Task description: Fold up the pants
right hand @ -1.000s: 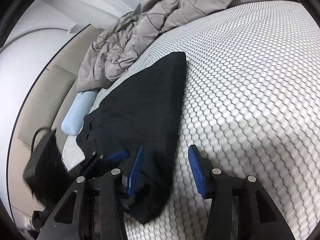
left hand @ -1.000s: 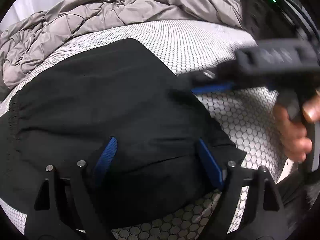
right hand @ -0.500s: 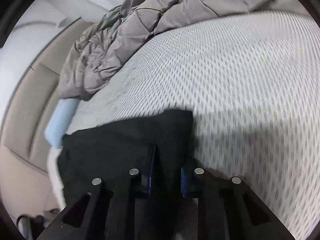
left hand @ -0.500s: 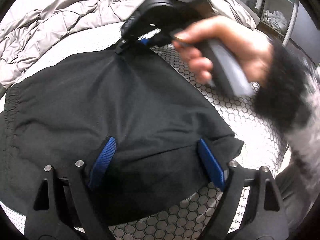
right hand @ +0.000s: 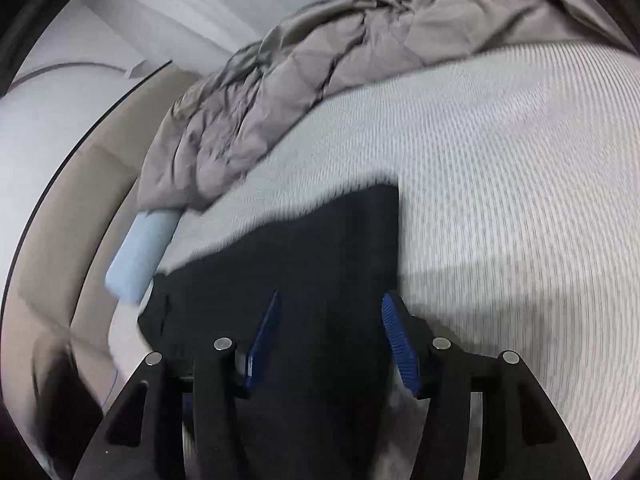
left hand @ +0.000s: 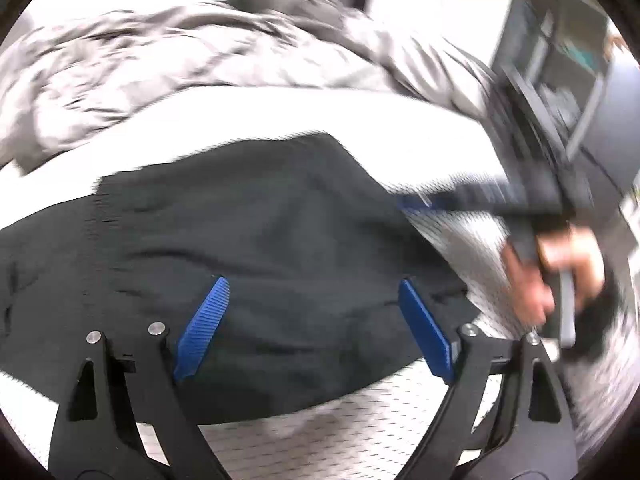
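Half a second back the right hand-held gripper [right hand: 326, 344] was pinched tight on a corner of the black pants [right hand: 304, 280]; now its jaws are opening, with the dark cloth lying between the blue pads but no longer squeezed by them. From the left wrist view, the left hand-held gripper [left hand: 314, 330] hangs with its jaws spread wide over the near part of the pants [left hand: 248, 240], neither blue pad visibly pressing the fabric. The garment lies folded on the white honeycomb-patterned bed [left hand: 360, 432], its gathered waistband toward the left edge. At the right, blurred by motion, the other gripper reaches in toward the far right edge of the pants, held by a person's hand [left hand: 556, 272] in a dark cuff. A rumpled grey quilt [left hand: 180, 60] is heaped along the far side of the bed. From the right wrist view, the pants stretch away from the gripper to a squared corner on the mattress [right hand: 520, 200]; the same quilt [right hand: 320, 80] lies beyond, and a pale blue pillow [right hand: 140, 252] sits at the left, just beside the pants' edge.
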The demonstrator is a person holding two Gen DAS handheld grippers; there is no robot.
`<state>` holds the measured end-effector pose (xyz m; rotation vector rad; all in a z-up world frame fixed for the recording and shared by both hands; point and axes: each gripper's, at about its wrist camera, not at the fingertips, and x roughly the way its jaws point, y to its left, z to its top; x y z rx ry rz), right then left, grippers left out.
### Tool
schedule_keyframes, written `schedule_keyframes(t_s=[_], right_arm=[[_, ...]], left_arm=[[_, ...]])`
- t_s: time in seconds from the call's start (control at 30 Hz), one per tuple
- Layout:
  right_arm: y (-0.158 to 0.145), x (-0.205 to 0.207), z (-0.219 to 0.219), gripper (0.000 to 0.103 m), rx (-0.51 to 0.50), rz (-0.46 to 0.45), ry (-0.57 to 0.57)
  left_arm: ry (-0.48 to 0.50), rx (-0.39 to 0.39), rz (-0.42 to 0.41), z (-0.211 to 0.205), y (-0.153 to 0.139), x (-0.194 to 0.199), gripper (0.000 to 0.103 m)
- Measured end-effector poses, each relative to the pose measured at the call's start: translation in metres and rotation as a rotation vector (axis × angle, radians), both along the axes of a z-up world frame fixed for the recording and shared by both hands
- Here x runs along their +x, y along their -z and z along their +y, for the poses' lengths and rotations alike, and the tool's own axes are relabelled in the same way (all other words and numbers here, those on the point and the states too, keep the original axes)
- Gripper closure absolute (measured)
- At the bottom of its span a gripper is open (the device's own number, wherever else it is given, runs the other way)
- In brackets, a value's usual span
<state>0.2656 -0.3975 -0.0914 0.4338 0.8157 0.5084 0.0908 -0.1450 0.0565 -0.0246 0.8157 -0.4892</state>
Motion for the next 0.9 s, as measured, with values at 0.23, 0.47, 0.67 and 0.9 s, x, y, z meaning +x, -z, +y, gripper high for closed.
schedule_keyframes(t_s=[0.23,0.47,0.67,0.9], right_arm=[[0.019,0.005,0.007,0.089,-0.034,0.026,0.026],[-0.025,-0.021,0.015,0.079,-0.214,-0.156,0.084],[-0.007,-0.046,0.070,0.076,-0.392,-0.184,-0.159],[0.012,-0.058,0.055,0.076,-0.537,-0.173,-0.141]], left_arm=[[-0.188,0.018,0.040,0.065,0.019,0.031,0.018],[-0.109,0.067,-0.011,0.050,0.026,0.028,0.018],[0.062,0.214,0.057,0.000,0.055,0.044,0.018],[0.084,0.214,0.095,0.027,0.059,0.033,0.017]])
